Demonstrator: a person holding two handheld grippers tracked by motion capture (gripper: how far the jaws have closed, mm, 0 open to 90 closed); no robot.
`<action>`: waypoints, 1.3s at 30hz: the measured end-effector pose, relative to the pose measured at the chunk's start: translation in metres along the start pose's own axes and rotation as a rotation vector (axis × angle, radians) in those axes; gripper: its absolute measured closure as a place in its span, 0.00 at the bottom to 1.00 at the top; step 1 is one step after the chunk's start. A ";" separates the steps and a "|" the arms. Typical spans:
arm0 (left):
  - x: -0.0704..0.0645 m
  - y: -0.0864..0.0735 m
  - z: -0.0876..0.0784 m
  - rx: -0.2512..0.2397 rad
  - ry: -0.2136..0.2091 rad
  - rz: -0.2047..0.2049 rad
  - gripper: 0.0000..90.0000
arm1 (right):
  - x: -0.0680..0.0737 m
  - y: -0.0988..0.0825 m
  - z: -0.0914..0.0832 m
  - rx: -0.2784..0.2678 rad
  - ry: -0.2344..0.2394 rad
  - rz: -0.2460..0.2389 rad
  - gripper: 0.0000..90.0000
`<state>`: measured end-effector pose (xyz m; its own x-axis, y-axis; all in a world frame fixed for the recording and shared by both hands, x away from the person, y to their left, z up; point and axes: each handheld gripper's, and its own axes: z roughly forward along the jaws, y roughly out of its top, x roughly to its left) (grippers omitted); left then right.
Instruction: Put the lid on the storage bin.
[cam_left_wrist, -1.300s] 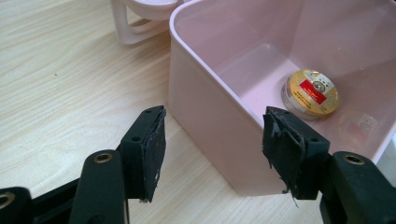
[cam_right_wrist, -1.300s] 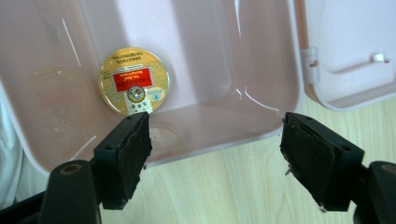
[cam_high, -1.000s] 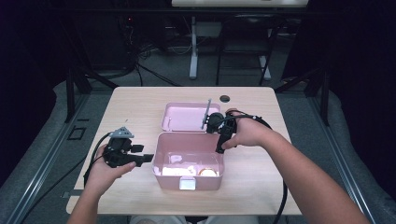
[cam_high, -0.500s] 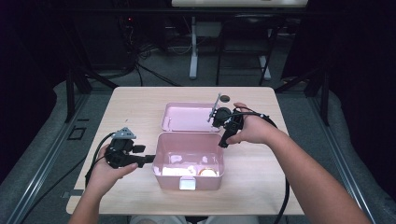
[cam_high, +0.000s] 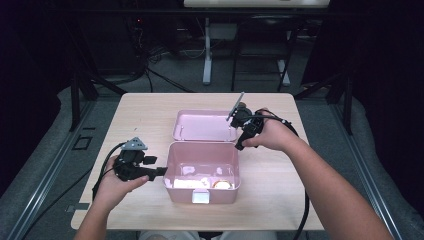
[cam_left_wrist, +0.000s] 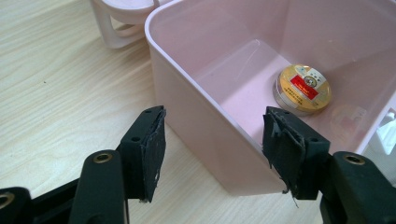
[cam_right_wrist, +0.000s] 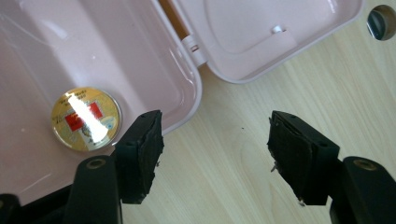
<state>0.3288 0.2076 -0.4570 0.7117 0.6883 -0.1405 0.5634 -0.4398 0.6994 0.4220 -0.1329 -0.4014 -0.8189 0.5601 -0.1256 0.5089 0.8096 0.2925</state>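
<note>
You won't find any wording you can actually read here. The round gold tin (cam_left_wrist: 302, 88) inside the pink box (cam_left_wrist: 196, 100) carries a red label with small print and an emblem, but the characters are too small and glare-washed to make out in either gripper view.

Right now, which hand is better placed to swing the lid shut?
Right, probably. The right gripper hangs by the flat-lying lid near its hinge, jaws empty though just closing a little. The left gripper straddles the box wall, farther from the lid.
</note>
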 end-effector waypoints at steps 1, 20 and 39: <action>0.000 0.000 0.000 -0.002 0.001 -0.001 0.44 | -0.002 0.000 -0.001 -0.012 0.000 0.014 0.44; 0.000 0.001 0.005 -0.019 0.006 -0.031 0.44 | -0.026 0.005 0.012 -0.038 0.010 0.195 0.57; -0.008 0.002 0.009 -0.052 -0.018 0.023 0.50 | -0.050 0.011 0.031 -0.086 0.009 0.404 0.69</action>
<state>0.3283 0.1962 -0.4611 0.7317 0.6678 -0.1364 0.5247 -0.4241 0.7381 0.4767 -0.1465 -0.4214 -0.5606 0.8277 0.0239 0.7659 0.5074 0.3949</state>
